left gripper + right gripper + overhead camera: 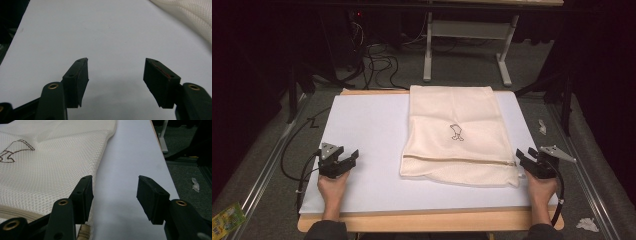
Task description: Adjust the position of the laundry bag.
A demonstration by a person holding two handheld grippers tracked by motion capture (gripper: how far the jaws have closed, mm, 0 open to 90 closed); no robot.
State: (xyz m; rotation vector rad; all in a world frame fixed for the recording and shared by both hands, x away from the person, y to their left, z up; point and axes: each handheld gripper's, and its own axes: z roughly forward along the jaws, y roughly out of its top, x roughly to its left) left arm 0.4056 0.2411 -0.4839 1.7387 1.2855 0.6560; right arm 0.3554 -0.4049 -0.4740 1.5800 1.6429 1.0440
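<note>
The cream mesh laundry bag (pixel 455 135) lies flat on the tabletop (pixel 362 135), just beside the empty, apart jaws of the right gripper (pixel 115 191) and well apart from the left gripper (pixel 116 72), whose jaws are also apart; it looks light, soft and floppy, so I would pinch its zipper (pixel 459 160) edge.

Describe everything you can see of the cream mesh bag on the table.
The mesh bag is cream, woven in fine netting, with a small dark outline emblem at its middle and a zip running across near its front edge. It lies flat on the white tabletop, right of centre. The open right gripper sits at its front right corner.
</note>
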